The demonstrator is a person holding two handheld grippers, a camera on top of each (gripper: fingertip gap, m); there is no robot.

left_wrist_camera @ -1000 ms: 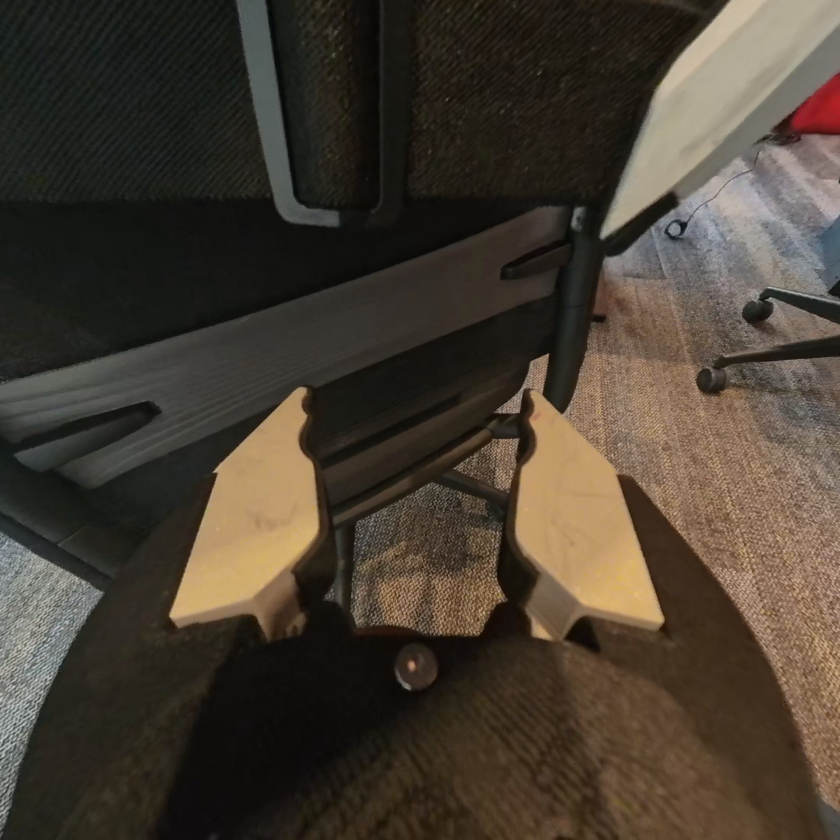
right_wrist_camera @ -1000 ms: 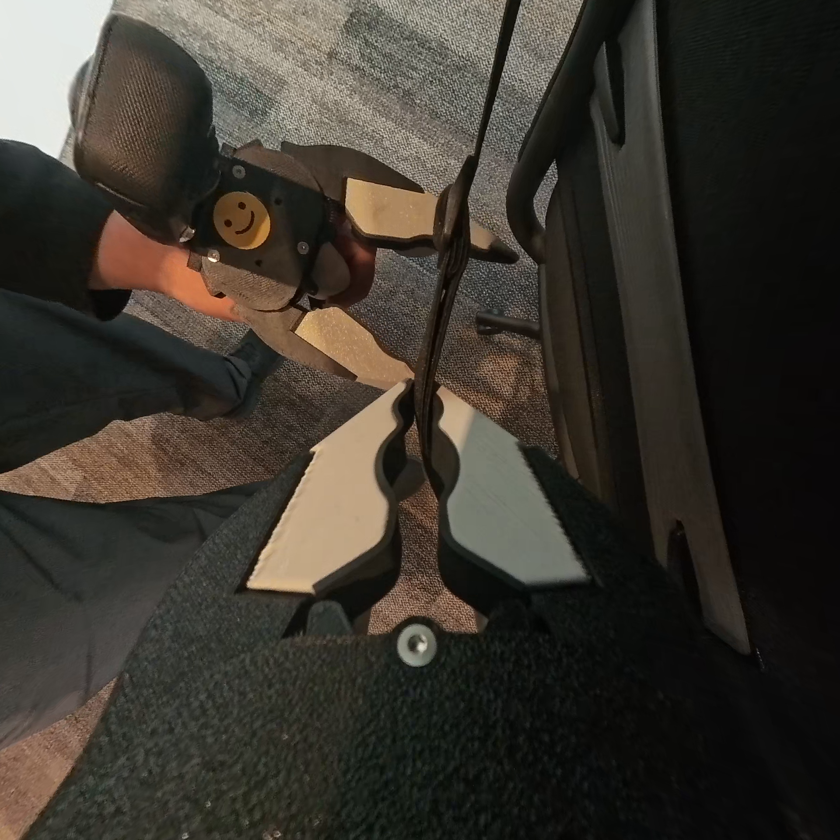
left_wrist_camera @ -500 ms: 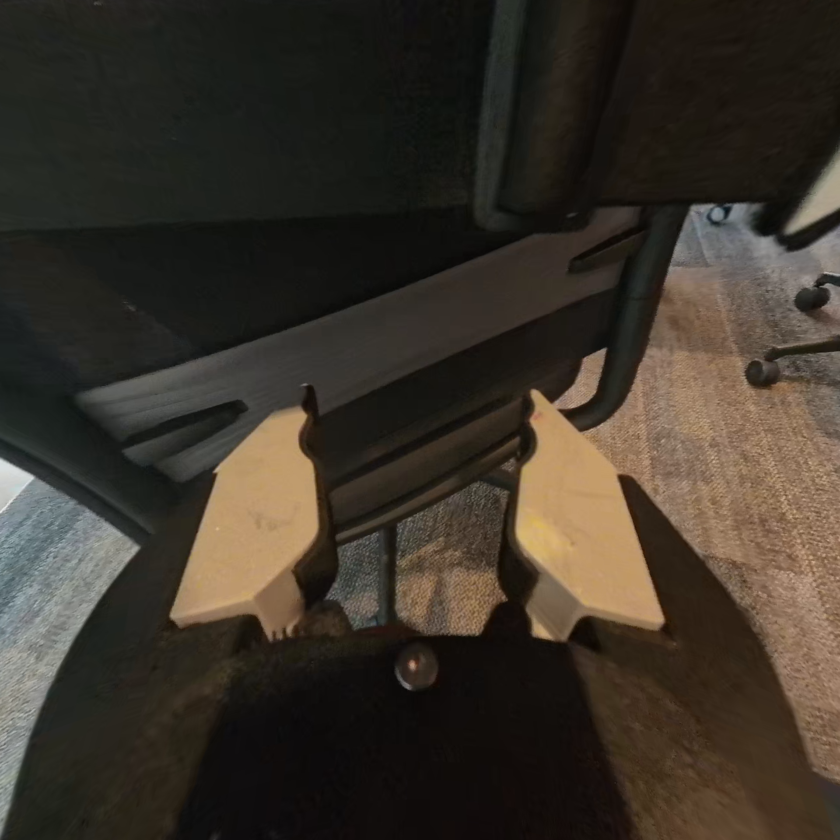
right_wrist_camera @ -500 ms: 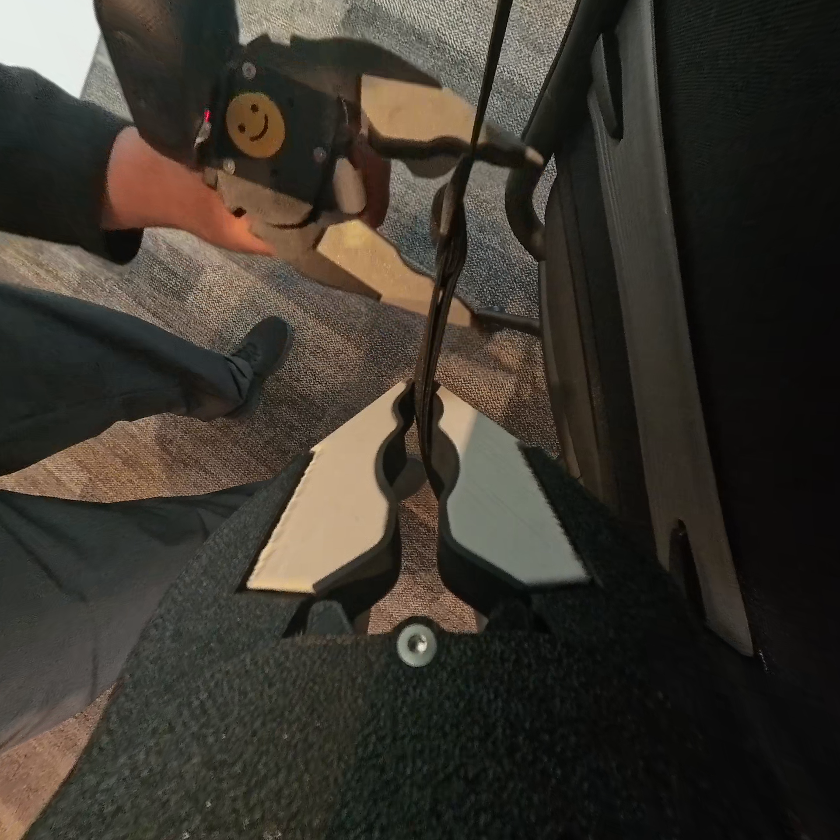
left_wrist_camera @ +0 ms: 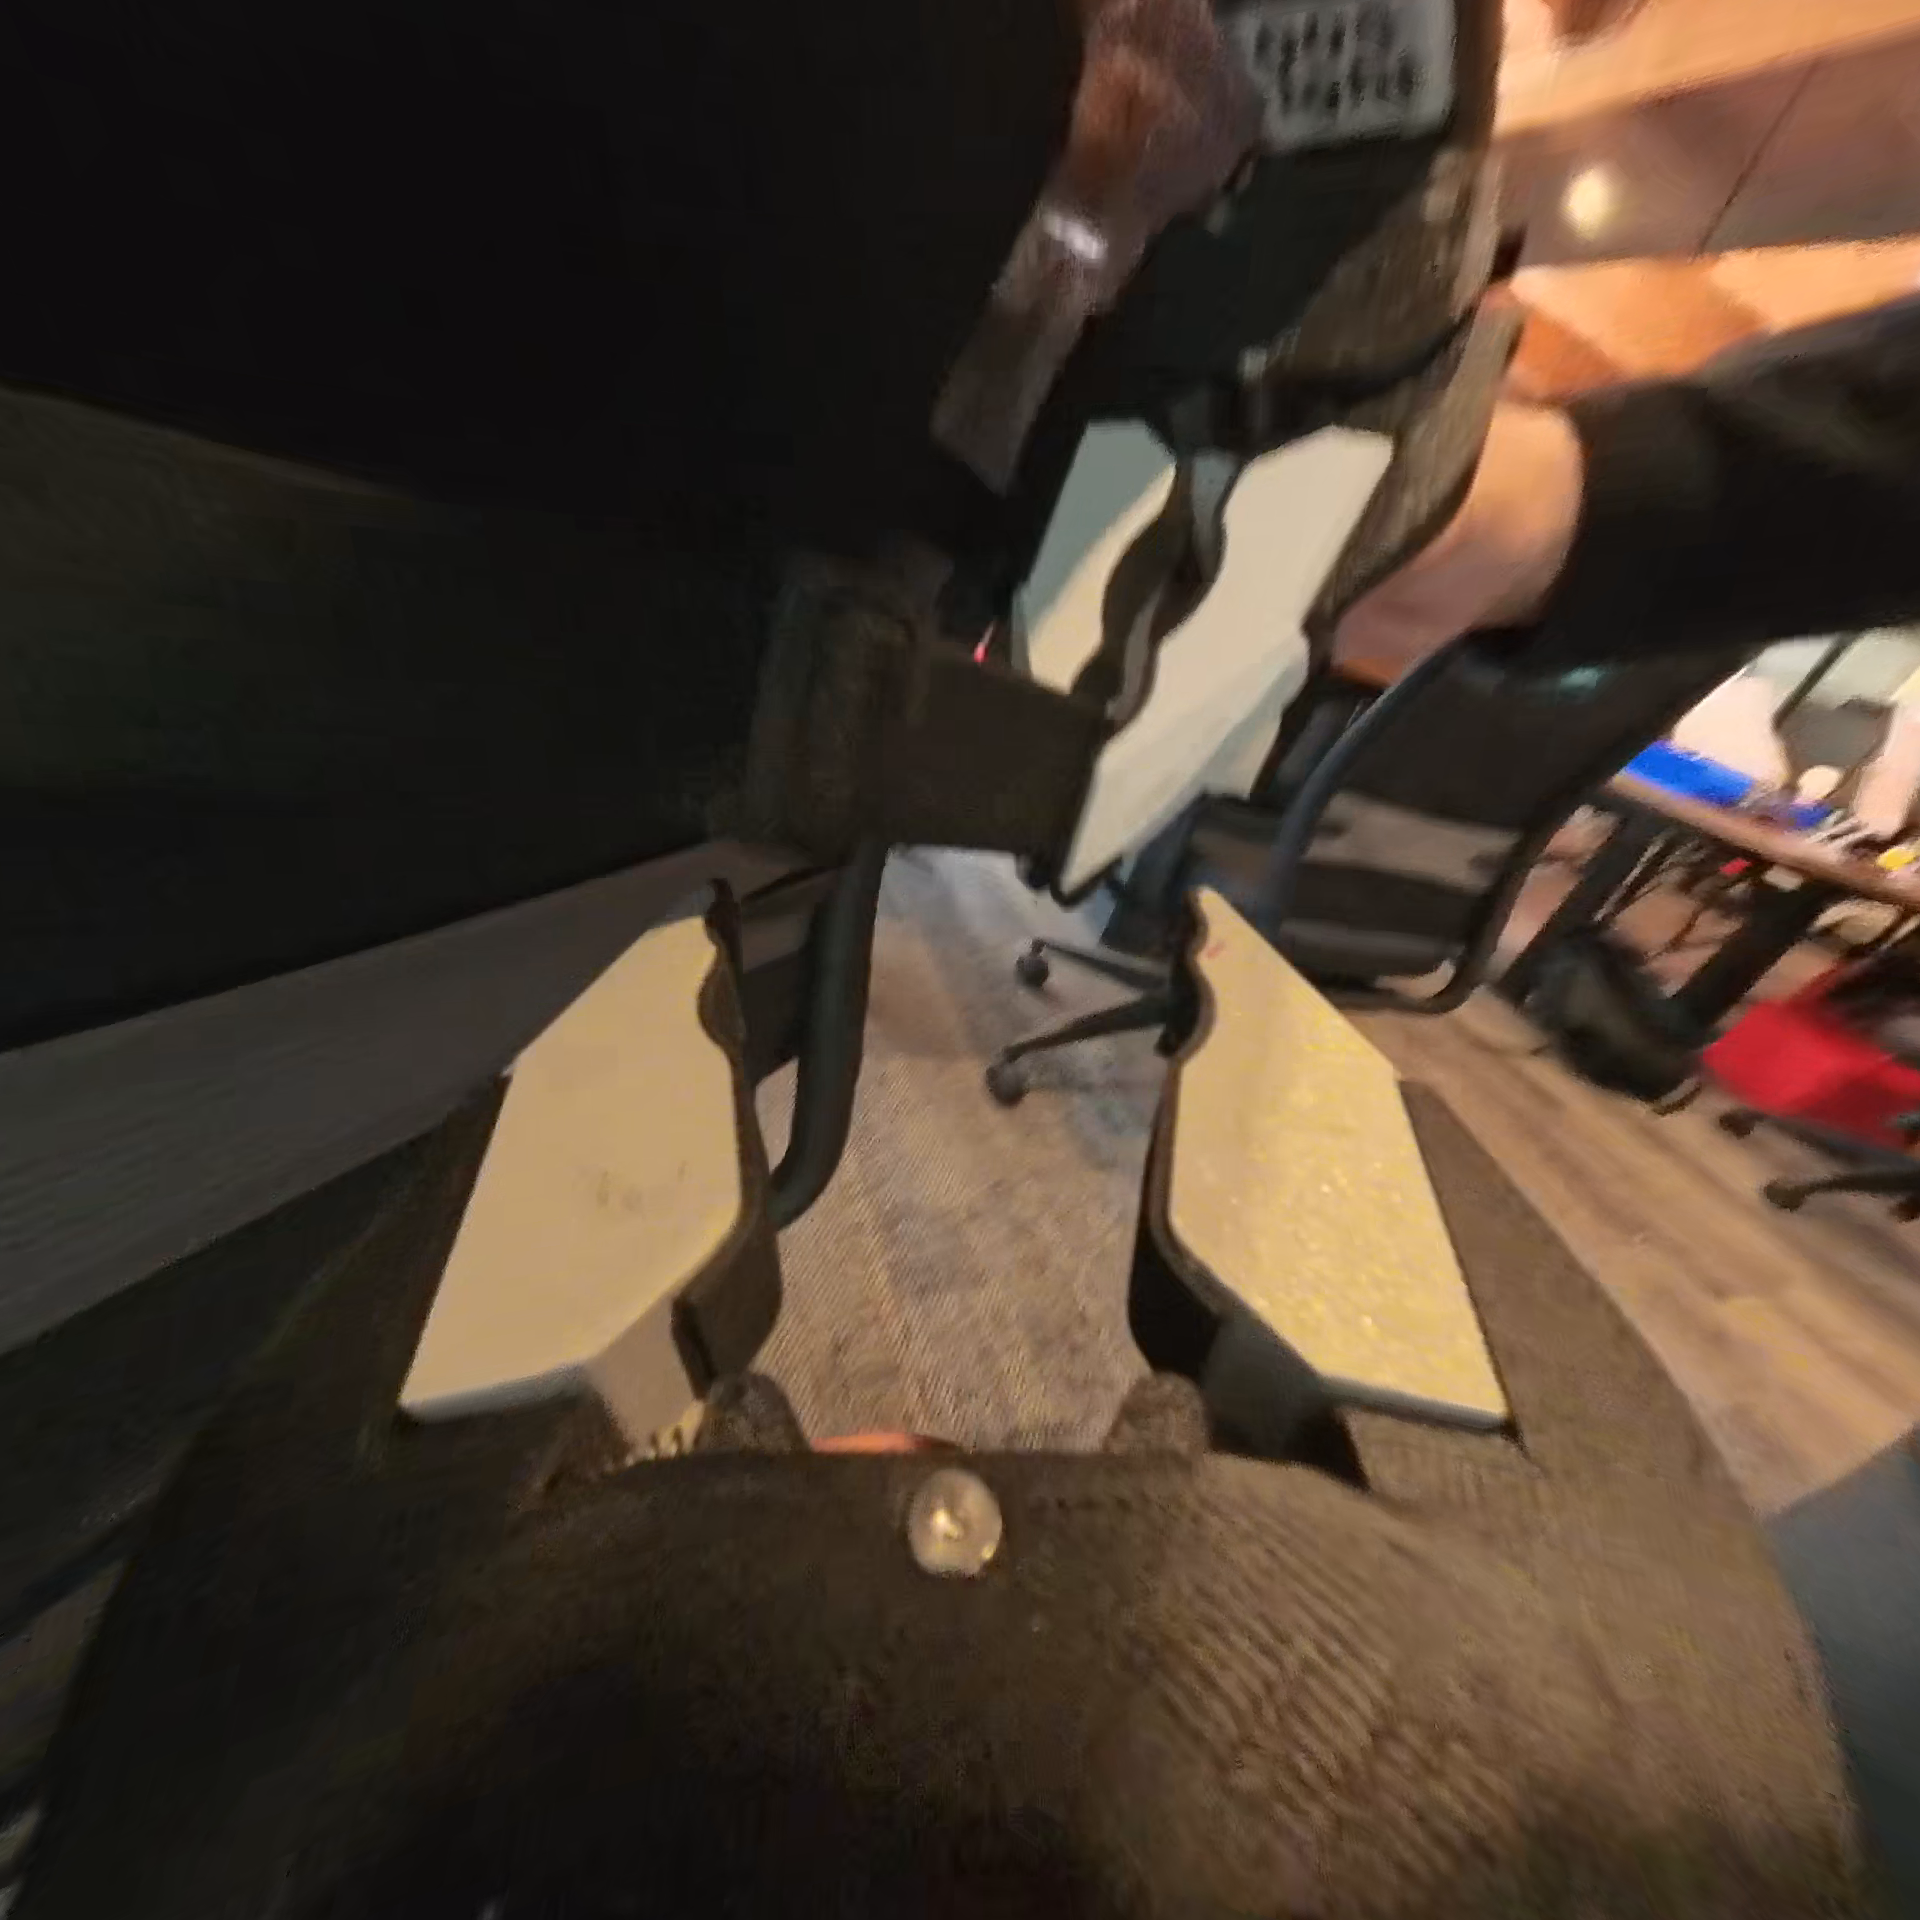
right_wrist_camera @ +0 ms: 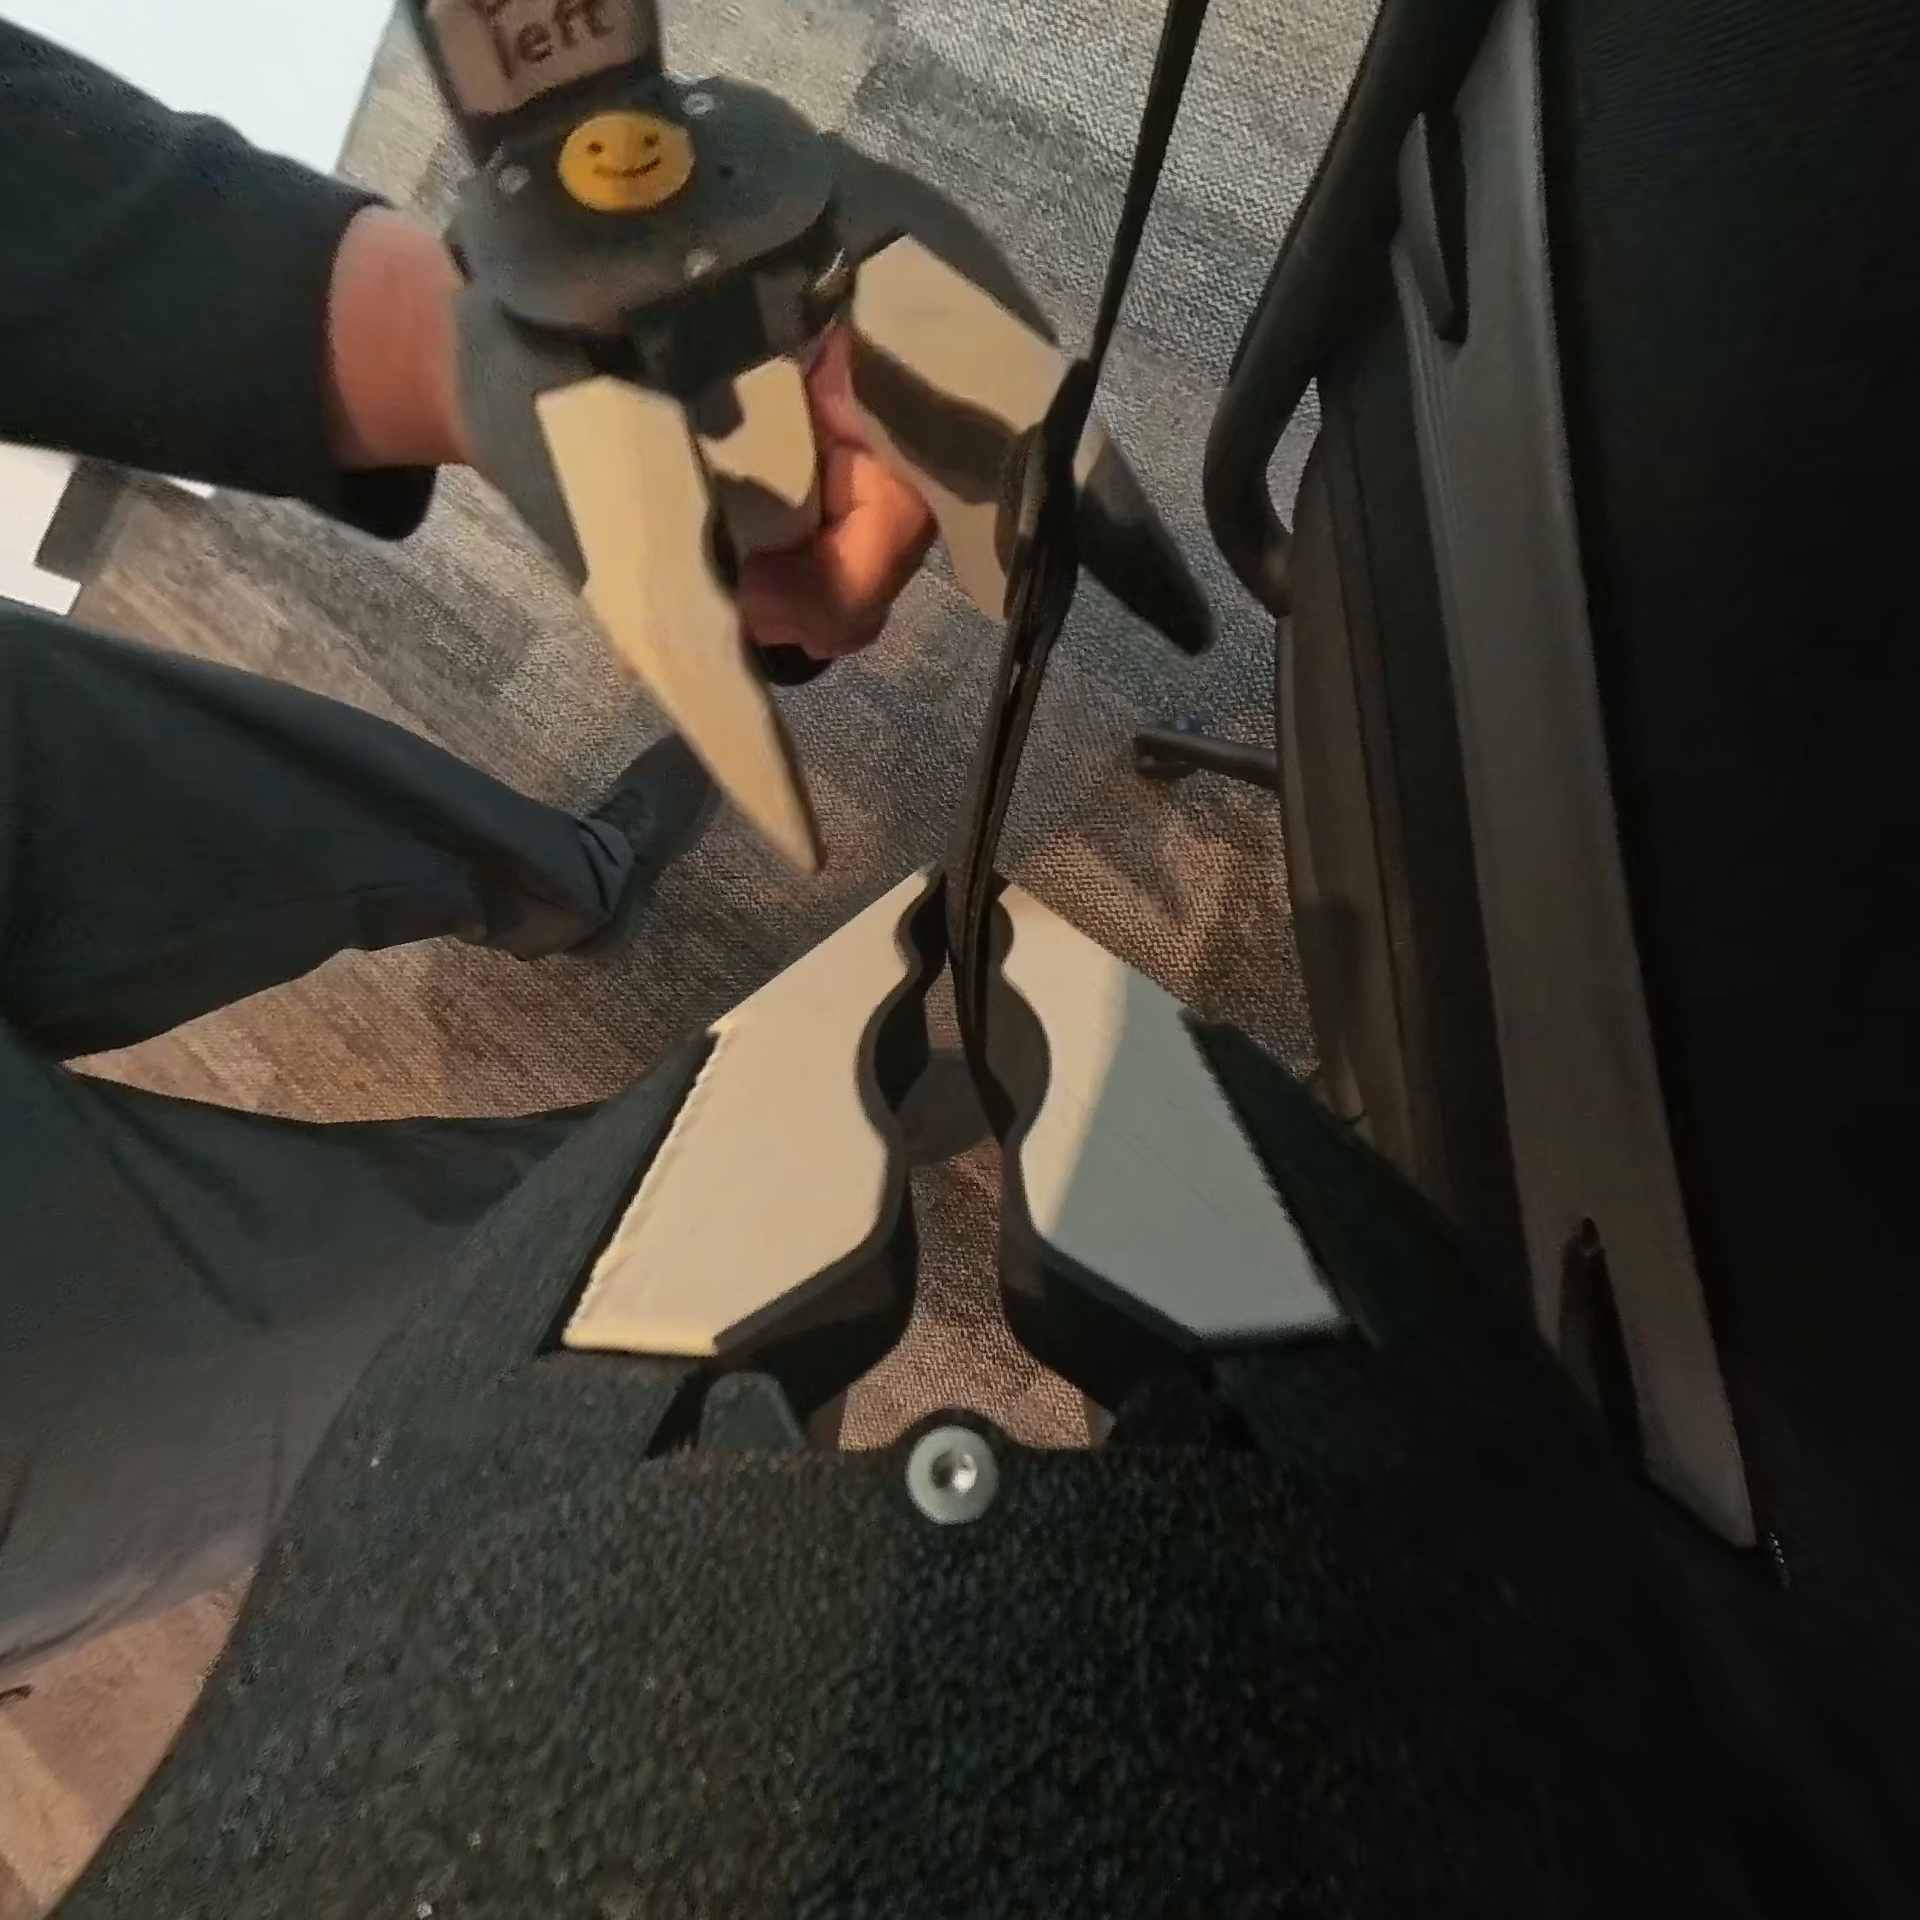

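My right gripper [right_wrist_camera: 964, 894] is shut on a thin black strap [right_wrist_camera: 1044, 488] that hangs taut beside a black office chair with a grey plastic frame [right_wrist_camera: 1455, 727]. My left gripper [left_wrist_camera: 956, 904] is open and empty, close to the chair's grey frame [left_wrist_camera: 208, 1091], with a black chair tube [left_wrist_camera: 831, 1039] between its fingers. It also shows in the right wrist view [right_wrist_camera: 935, 727], held in a hand, its fingers spread on either side of the strap. The right gripper shows in the left wrist view [left_wrist_camera: 1091, 748], pinching the black strap [left_wrist_camera: 935, 748] just beyond my left fingertips.
Grey-brown carpet [left_wrist_camera: 935, 1195] lies below. Other office chairs on castors [left_wrist_camera: 1091, 1018] stand beyond, with a desk [left_wrist_camera: 1766, 821] and a red thing [left_wrist_camera: 1818, 1060] at the right. A person's dark trouser leg and shoe [right_wrist_camera: 623, 831] are at the left. Left and right tips are no more than a few centimetres apart.
My left gripper has risen and swung round from under the chair toward the right gripper and the strap, still open. My right gripper has stayed shut on the strap.
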